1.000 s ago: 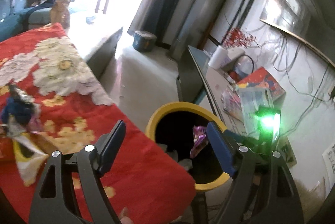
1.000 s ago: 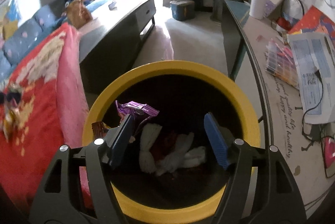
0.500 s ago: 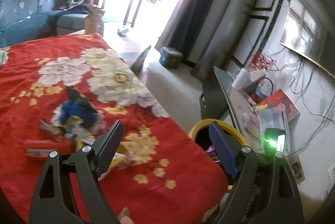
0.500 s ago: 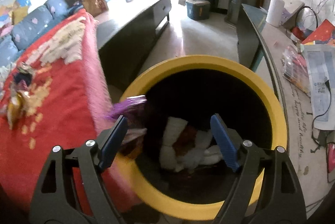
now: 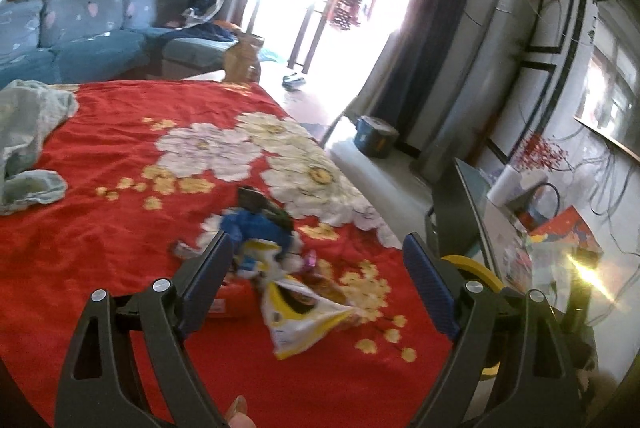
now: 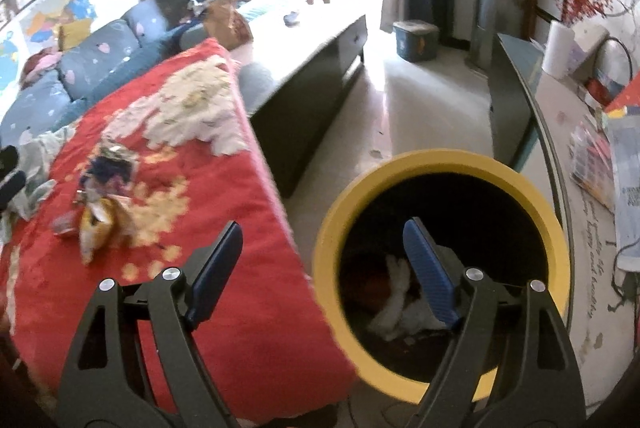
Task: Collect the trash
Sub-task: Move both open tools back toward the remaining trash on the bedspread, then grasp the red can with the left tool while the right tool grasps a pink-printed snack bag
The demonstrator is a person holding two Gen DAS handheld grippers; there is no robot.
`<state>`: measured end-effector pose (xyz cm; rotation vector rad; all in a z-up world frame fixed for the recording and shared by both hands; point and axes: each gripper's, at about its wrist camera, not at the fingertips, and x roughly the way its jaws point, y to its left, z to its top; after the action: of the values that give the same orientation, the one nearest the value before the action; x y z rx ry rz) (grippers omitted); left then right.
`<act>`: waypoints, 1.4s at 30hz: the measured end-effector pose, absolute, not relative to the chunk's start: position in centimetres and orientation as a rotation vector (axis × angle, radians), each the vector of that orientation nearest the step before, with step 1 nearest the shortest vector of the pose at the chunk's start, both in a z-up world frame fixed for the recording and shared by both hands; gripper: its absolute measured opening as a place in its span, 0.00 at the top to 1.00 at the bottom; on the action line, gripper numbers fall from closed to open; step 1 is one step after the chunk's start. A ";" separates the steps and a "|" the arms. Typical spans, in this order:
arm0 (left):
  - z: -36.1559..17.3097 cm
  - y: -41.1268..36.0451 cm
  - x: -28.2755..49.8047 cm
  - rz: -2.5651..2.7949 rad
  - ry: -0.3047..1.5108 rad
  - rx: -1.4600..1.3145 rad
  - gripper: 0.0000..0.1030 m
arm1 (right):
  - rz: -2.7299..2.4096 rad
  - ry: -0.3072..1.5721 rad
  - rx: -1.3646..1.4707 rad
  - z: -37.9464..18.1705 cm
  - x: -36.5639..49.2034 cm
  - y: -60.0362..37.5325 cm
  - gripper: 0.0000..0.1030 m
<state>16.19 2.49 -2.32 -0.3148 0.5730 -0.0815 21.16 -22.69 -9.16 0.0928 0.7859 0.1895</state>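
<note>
A crumpled pale-green cloth point(image 5: 24, 132) is seen far left of the left tool point(image 5: 316, 260), on a red floral blanket point(image 5: 120, 228). Between and just beyond its spread, ribbed blue pads, which have just been opening with nothing pinched, a heap of crinkled wrappers point(image 5: 260, 236) and a glossy yellow-and-white bag point(image 5: 300, 312) are found. The right tool point(image 6: 320, 252) is likewise spread and empty, having just been opening; the round yellow-rimmed bin point(image 6: 440, 160), holding crumpled white paper, is seen behind its right finger.

A red floral bedspread point(image 5: 120, 228) carries crumpled wrappers point(image 5: 296, 312) and a pale cloth point(image 5: 28, 132).
</note>
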 end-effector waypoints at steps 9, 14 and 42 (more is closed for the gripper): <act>-2.5 5.7 15.4 -0.009 0.564 -0.338 0.19 | 0.322 0.760 0.058 -7.2 20.4 -18.1 0.28; -2.9 7.5 15.2 0.036 0.567 -0.354 0.17 | 0.402 0.757 0.027 -6.9 20.0 -15.3 0.28; -11.4 13.9 18.4 0.058 0.730 -0.562 0.18 | 0.608 0.902 -0.048 -12.1 22.2 -8.3 0.71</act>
<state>18.44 13.90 -11.40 -0.5621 0.7298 0.0581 22.20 -8.27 -12.12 -0.0479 0.9017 0.6080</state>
